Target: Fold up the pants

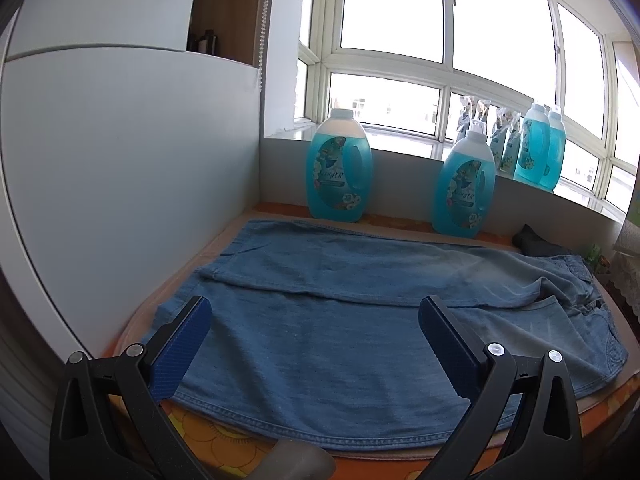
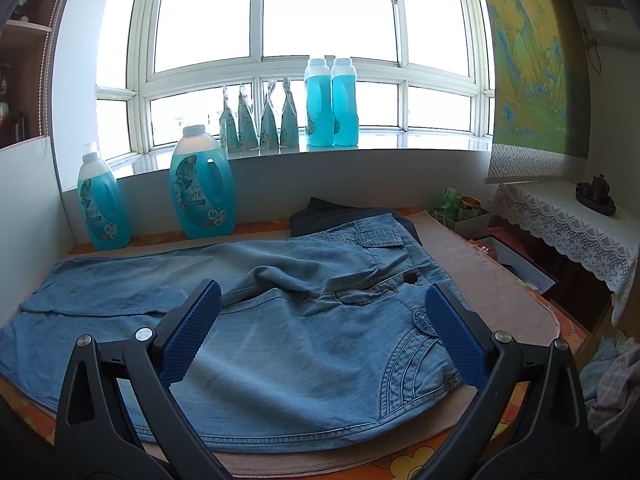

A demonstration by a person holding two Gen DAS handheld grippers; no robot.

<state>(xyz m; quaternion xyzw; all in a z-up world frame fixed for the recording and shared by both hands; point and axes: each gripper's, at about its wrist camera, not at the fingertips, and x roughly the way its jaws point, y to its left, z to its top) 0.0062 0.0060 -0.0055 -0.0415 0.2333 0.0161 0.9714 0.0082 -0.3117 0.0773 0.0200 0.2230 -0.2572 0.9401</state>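
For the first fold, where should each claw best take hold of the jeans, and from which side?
The jeans lie flat, waist to the right, legs to the left. Probably the near edge: the right claw, open, at the near waist corner by the stitched pocket; the left claw, open, at the near leg hem. Come from the near side, one finger slid under, since both edges lie free on the towel.

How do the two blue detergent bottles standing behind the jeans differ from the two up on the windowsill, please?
The table bottles stand apart on the orange cover behind the jeans, broad faces and labels facing the camera. The sill bottles stand higher, side by side against the window, turned edge-on, so they look narrow. All are upright, white-capped and hold blue liquid.
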